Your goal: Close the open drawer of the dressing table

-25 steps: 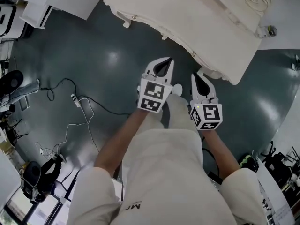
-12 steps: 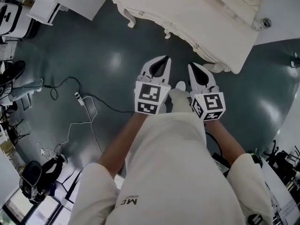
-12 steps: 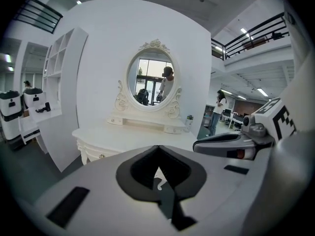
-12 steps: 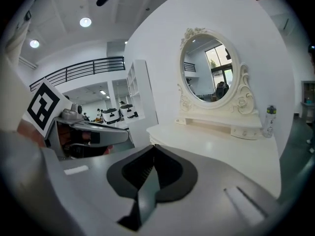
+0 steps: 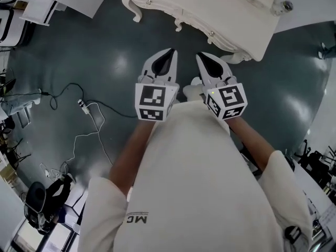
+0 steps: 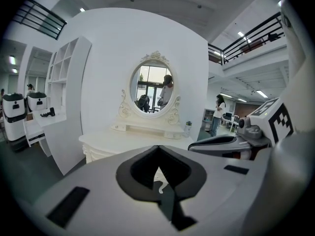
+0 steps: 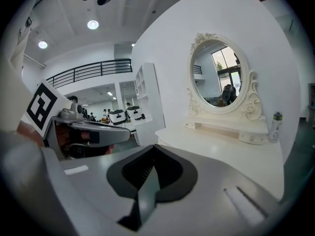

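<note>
2 white plastic claws are hovering before the ornate white dressing bench [image 5: 226,7], the left claw [image 5: 169,54] and right claw [image 5: 203,58] both pinched closed, empty. Its open drawer is not showing clearly; likely light and rigid, it is wanting a square push beside a small front knob [image 5: 211,33].

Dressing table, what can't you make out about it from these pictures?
- Head view: the picture's top edge cuts off the dressing table; whether a drawer stands open cannot be told.
- Left gripper view: the left gripper hides the table's front.
- Right gripper view: the right gripper hides it likewise.
- Same view: the bottle is too small to read.
</note>
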The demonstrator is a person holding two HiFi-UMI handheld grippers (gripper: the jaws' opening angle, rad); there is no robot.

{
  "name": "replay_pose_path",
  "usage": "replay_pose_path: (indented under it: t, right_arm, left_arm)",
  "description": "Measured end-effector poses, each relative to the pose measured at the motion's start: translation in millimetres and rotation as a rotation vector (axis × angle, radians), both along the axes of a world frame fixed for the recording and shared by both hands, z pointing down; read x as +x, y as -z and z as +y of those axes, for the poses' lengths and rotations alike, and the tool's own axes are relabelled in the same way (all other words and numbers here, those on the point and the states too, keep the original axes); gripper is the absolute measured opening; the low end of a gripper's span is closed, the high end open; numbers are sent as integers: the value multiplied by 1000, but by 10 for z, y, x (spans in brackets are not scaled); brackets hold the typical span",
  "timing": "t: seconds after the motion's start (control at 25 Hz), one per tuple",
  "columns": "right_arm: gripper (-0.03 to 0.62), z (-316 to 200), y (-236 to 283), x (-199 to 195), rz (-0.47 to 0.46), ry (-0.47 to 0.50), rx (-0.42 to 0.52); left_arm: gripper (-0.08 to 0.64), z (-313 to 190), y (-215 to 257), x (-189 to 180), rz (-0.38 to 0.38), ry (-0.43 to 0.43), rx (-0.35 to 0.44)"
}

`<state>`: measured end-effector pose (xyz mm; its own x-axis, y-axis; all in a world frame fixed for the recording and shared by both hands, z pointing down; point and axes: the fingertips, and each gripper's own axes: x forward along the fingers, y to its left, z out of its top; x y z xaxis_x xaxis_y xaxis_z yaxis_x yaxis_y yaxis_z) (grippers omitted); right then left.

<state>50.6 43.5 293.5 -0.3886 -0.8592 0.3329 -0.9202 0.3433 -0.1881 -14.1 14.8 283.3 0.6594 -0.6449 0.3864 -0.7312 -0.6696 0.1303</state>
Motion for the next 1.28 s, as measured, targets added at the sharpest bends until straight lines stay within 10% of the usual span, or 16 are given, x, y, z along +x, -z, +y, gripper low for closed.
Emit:
replay_pose_path:
  t: [1.28]
  right_arm:
    - [0,534,-12,-561,80,-25,50]
  left_arm:
    - [9,680,-133,-271,-9,-82,28]
